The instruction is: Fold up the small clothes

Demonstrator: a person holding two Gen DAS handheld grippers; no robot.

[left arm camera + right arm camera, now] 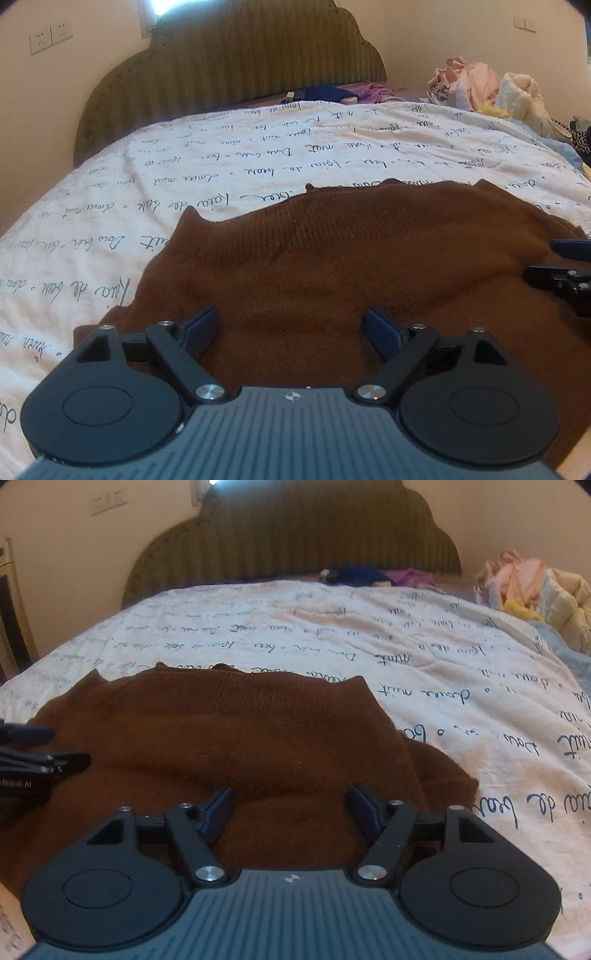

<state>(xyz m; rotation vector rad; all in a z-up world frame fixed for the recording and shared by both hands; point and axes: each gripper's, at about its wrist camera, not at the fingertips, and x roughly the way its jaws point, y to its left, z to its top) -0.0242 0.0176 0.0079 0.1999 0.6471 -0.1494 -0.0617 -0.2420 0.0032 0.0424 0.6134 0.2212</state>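
Lying on a bed [184,155], a brown sweater [332,266] sits under both wide-open, empty grippers [291,332] [290,805]; only the right view shows a doorframe [11,602].

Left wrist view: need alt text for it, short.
Open left tongs hover over a brown knit garment lying on a white bedspread printed with cursive script, nothing gripped. The right tongs poke in at the right edge; a pile of clothes sits near the green headboard.
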